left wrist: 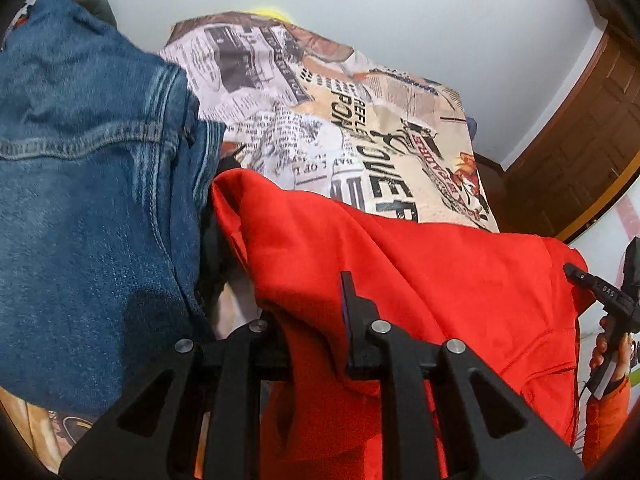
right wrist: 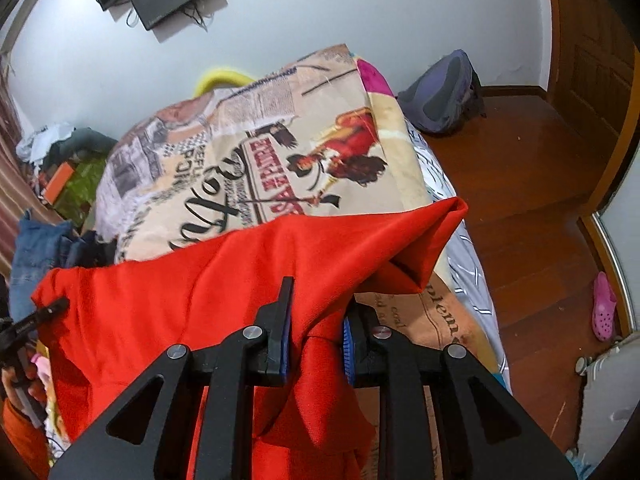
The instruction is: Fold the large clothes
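Red garment: held up over bed, stretched between both grippers, above newspaper-print blanket. Right gripper: pinching bunched red fabric between blue pads, near corner at 1 o'clock. Left gripper: red fabric draped between fingers, one finger hidden; clamped or not, cannot tell. Jeans hanging at 9 o'clock in left wrist view, beside red garment. Backpack on floor against wall at 1 o'clock.

Even, soft indoor light, strong fisheye bending with dark corners, perhaps slightly blurred print.
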A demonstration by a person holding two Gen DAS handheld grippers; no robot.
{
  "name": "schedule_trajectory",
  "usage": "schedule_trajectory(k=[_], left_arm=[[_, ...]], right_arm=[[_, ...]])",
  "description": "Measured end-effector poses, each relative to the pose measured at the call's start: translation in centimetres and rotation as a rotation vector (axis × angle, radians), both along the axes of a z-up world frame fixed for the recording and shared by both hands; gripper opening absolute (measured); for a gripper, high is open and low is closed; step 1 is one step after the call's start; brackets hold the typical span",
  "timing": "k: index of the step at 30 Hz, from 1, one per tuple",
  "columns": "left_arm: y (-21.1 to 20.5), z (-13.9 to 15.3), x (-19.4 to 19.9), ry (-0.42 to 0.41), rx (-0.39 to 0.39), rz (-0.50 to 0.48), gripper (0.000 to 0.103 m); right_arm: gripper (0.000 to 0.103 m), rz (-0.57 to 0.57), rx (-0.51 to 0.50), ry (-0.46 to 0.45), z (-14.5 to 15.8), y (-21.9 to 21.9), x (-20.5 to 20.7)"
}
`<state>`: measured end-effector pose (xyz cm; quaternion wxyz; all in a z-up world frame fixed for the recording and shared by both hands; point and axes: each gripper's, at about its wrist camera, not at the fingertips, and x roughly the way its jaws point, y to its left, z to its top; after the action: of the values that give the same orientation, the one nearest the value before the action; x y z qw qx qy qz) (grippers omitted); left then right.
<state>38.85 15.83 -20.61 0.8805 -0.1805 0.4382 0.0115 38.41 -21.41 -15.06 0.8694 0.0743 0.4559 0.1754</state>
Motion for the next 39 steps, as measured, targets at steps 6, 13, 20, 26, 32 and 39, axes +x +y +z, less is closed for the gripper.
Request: schedule_trajectory(k=[6,13,20,26,32,39], left_arm=[[-0.8,0.2,-0.4,0.009,0.032,0.0,0.019],[-1.1,1.8,-2.5,0.007,0.071,0.033,0.035],[-2.3,5.2,-6.7,-0.031,0.116,0.01,0.041],[-4.1,8.4,-11.7,-0.093,0.191,-0.028,0.058],[-4.9,9.3,-16.4,-0.099,0.185,-0.069,0.066],[-4.7,6.9,-21.0,-0.038,0.155,-0.073,0.067]], right_arm=[[0.024,0.013,-0.028,-0.027,0.2,-0.1,-1.0],[0.03,0.013,-0.058,-0.015,1.9,-0.7,-2.8],[0.039,0.033,-0.053,-0.084,5.7,-2.0,-7.3],[0.05,0.062,-0.039,-0.16,8.8,-2.6,-11.9],[0.052,0.097,-0.051,-0.188,9.5,-2.7,-15.6],[0.053,0.101,-0.096,-0.153,7.9,-3.6,-19.0]])
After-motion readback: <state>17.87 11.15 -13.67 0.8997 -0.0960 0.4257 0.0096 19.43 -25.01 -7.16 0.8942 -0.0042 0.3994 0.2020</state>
